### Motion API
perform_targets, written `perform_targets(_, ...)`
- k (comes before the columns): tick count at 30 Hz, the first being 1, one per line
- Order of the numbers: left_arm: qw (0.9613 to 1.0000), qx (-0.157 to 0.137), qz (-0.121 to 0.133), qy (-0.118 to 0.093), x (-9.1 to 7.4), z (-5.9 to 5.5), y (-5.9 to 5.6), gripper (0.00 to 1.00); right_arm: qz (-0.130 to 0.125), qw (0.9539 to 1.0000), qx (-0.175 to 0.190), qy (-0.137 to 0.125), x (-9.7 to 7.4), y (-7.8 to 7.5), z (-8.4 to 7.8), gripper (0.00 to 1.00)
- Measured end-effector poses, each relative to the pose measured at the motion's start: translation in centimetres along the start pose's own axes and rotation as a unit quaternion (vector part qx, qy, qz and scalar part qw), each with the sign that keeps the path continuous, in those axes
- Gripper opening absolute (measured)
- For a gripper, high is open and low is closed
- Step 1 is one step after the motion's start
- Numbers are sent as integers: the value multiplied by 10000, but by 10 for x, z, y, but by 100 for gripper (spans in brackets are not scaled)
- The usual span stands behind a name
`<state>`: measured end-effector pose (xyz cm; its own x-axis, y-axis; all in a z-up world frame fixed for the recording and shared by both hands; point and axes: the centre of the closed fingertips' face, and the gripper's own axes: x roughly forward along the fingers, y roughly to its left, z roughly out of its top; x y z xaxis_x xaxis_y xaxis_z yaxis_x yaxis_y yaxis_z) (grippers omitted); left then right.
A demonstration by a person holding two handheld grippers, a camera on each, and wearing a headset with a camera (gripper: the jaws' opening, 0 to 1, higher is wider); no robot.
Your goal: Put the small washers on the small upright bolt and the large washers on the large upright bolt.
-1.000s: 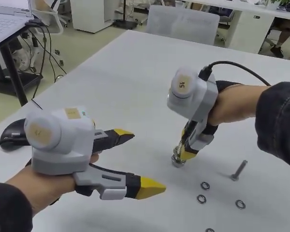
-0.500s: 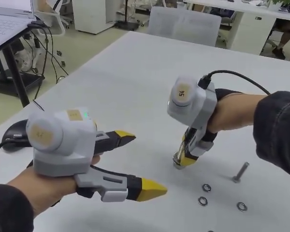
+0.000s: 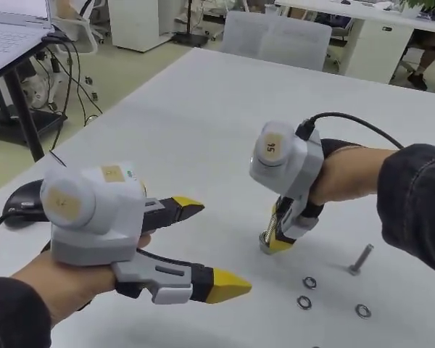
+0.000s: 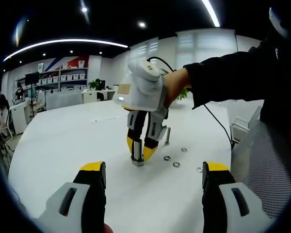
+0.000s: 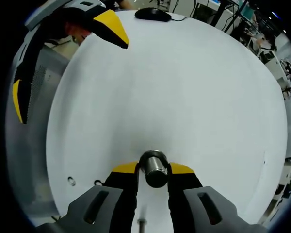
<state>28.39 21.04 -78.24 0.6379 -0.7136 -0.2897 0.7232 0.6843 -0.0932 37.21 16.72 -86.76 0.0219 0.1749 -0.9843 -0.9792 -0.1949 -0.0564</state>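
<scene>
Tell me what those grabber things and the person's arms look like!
The left gripper and right gripper have chunky white-and-grey bodies, black jaws with yellow pointed tips, and tan stickers. A black cable curls out of the right one. The person wears dark long sleeves.

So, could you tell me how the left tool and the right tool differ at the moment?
The left tool is wide open and empty; the right tool is closed around the large bolt. The left tool lies roughly level above the table; the right tool points down at it. Both have yellow tips.
</scene>
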Motion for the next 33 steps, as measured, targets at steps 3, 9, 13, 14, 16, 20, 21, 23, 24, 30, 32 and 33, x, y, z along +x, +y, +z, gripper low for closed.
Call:
perform_targets(3, 10000, 4, -3, 3, 0, 0, 0, 81, -9, 10000, -36, 32, 2, 0, 0, 24)
perform_targets(9, 10000, -6, 0, -11, 0, 0, 0, 81, -15, 10000, 16, 15, 0, 1, -2, 31)
perform_targets(13, 10000, 5, -15, 1, 1, 0, -1, 82, -57, 9999, 74, -50, -4, 0, -3, 35)
perform_targets(14, 10000, 6, -20, 4, 1, 0, -1, 82, -61, 9999, 98, -57, -6, 0, -5, 37)
perform_targets(16, 10000, 11, -31, 9, 1, 0, -1, 82, -77, 9998, 122, -96, -9, 0, -6, 39)
perform_targets(20, 10000, 13, -44, 8, 2, 1, -2, 82, -118, 9996, 190, -150, -16, 1, -9, 45)
perform_targets(21, 10000, 16, -46, 5, 2, 1, -3, 82, -133, 9995, 214, -175, -18, 1, -10, 46)
perform_targets(23, 10000, 22, -47, 9, 2, 1, -3, 82, -158, 9993, 257, -211, -21, 2, -11, 47)
perform_targets(24, 10000, 20, -53, 7, 2, 2, -3, 82, -179, 9991, 286, -247, -23, 3, -12, 48)
perform_targets(30, 10000, 42, -71, 4, 2, 2, -3, 82, -317, 9979, 413, -381, -34, 4, -16, 53)
perform_targets(32, 10000, 38, -77, -1, 2, 2, -4, 82, -354, 9970, 497, -478, -36, 3, -18, 53)
perform_targets(33, 10000, 45, -77, 1, 2, 2, -4, 82, -368, 9966, 527, -505, -37, 3, -18, 54)
